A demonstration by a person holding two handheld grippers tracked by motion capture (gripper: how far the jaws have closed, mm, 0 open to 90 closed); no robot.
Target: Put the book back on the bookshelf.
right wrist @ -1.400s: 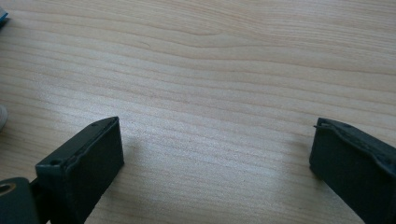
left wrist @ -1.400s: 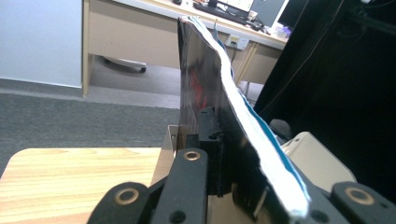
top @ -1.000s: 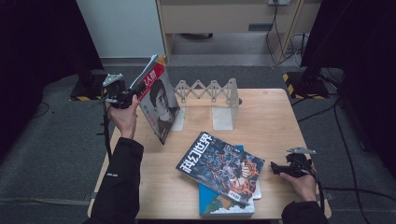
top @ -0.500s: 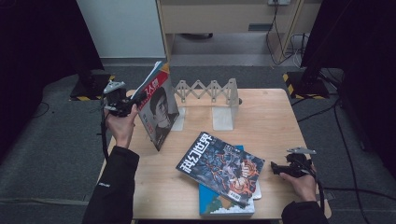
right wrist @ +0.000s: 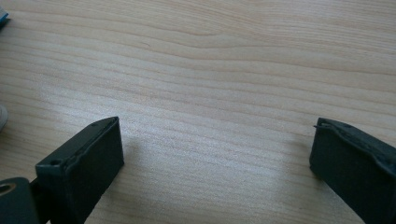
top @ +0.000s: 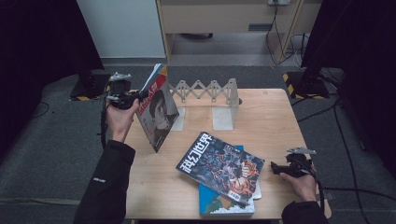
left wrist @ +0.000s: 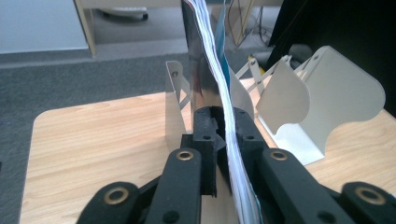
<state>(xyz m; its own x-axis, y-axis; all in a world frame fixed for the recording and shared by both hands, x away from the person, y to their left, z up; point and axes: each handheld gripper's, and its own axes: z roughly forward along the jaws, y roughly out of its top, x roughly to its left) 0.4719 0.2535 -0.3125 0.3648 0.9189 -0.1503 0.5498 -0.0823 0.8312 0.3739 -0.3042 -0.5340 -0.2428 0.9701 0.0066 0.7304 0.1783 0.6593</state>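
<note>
Wooden table point(top: 261, 116), left gripper point(top: 135, 97) clamping upright magazine point(top: 159, 112), cover partly hidden.

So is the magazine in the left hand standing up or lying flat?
Standing up, tilted: the magazine rests its lower edge on the table, the left gripper clamping its top.

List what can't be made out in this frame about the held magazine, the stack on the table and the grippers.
- Magazine, left gripper view: edge-on, top cut off; cover unreadable.
- Left gripper, high view: jaws hidden behind the magazine.
- Blue book, high view: cover mostly under the dark magazine.
- Right gripper, right gripper view: its jaw tips run off the frame.
- Folding rack, high view: too small for detail.
</note>
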